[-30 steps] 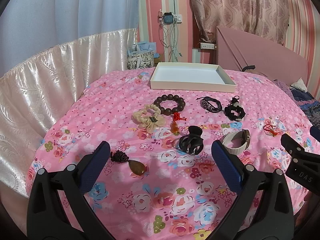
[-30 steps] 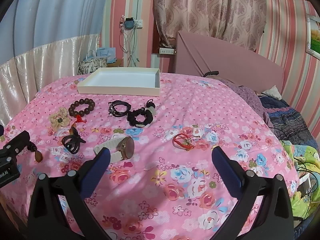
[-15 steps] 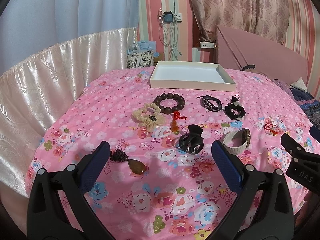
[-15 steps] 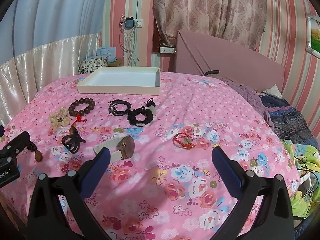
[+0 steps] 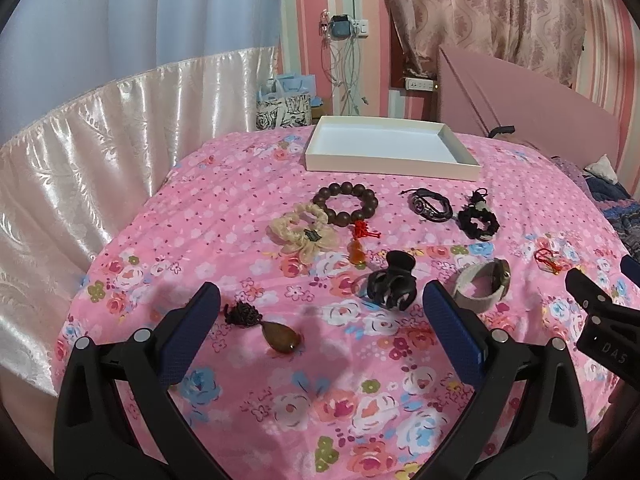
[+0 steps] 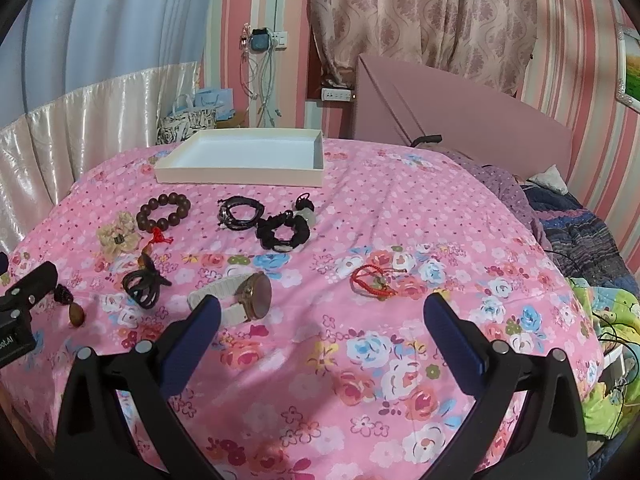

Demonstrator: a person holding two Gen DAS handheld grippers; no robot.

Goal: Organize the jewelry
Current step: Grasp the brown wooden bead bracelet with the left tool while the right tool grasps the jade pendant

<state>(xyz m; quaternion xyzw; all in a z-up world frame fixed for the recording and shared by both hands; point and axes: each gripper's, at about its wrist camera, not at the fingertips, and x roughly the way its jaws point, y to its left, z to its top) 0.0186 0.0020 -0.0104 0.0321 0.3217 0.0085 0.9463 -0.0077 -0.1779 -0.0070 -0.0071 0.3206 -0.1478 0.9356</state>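
Jewelry lies on a pink floral bedspread. A white tray sits at the back, also in the right wrist view. Before it lie a brown bead bracelet, a beige scrunchie, a black cord bracelet, a black beaded bracelet, a black hair claw, an amber pendant, a white-strap watch and a red string bracelet. My left gripper is open and empty, near the pendant. My right gripper is open and empty, between the watch and the red bracelet.
A satin bed skirt or curtain bounds the left side. A pink headboard stands at the back right. Rumpled bedding lies at the right edge. Bags and hanging cables are beyond the bed.
Both grippers have shifted very slightly; the view is almost the same. No object has moved and both grippers stay open.
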